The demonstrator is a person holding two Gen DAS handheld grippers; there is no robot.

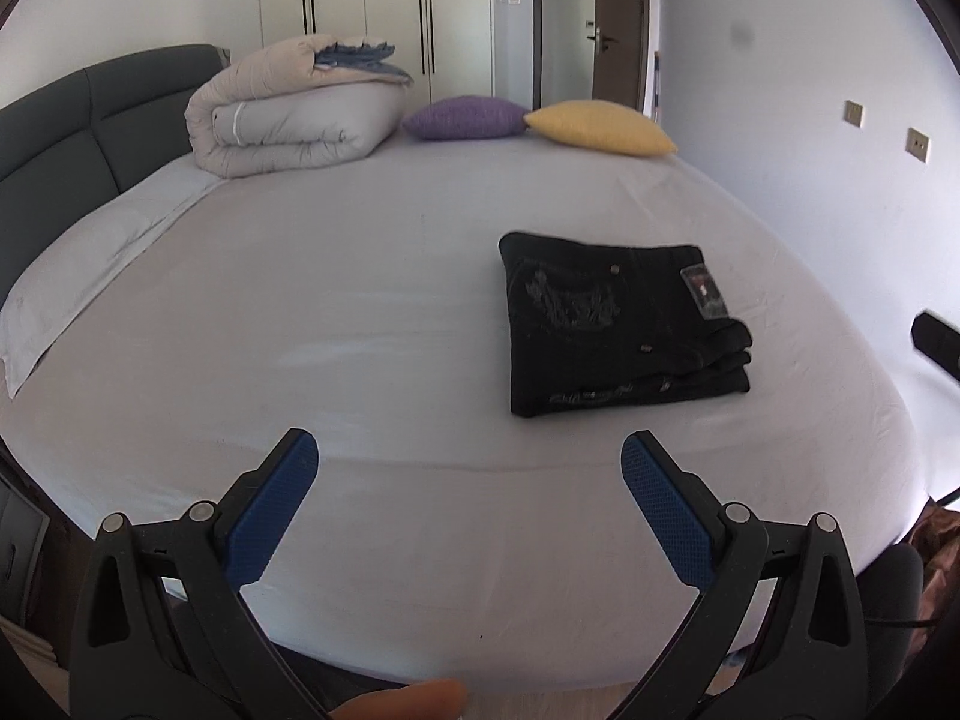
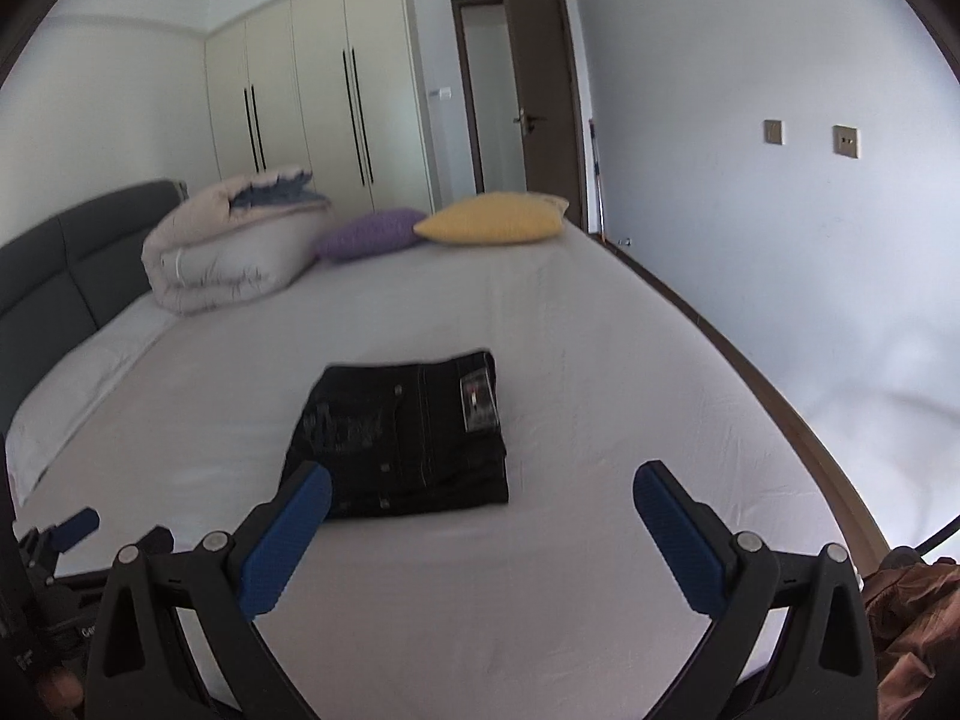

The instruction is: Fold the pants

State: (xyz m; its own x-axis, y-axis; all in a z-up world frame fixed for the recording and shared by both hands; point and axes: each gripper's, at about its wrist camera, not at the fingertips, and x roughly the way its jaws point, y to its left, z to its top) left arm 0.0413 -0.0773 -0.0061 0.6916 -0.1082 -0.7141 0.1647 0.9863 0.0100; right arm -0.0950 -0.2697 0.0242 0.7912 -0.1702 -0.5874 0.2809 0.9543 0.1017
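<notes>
Pants, left wrist view: black pants [image 1: 624, 324], folded into a compact stack, lying on the bed [image 1: 360, 312] right of centre, well ahead of my tool.
Left gripper: my left gripper [image 1: 469, 462] is spread wide with nothing between its blue pads [image 1: 270, 510]; it hangs over the near edge of the bed, apart from the pants.
Bedding: rolled duvet [image 1: 288, 114] at the far end by the grey headboard [image 1: 78, 114]; purple cushion [image 1: 465, 117] touching a yellow cushion [image 1: 600, 127] beside it.
Other: I see a fingertip [image 1: 414, 699] at the bottom edge.

Pants, right wrist view: same folded pants [image 2: 408, 438], label patch [image 2: 479, 403] facing up, centred on the bed [image 2: 600, 360].
Right gripper: my right gripper [image 2: 483, 489] is wide apart and empty; its left pad [image 2: 288, 540] overlaps the pants' near corner in view, contact I cannot tell.
Background: wardrobe [image 2: 312, 114], open door [image 2: 540, 108].
</notes>
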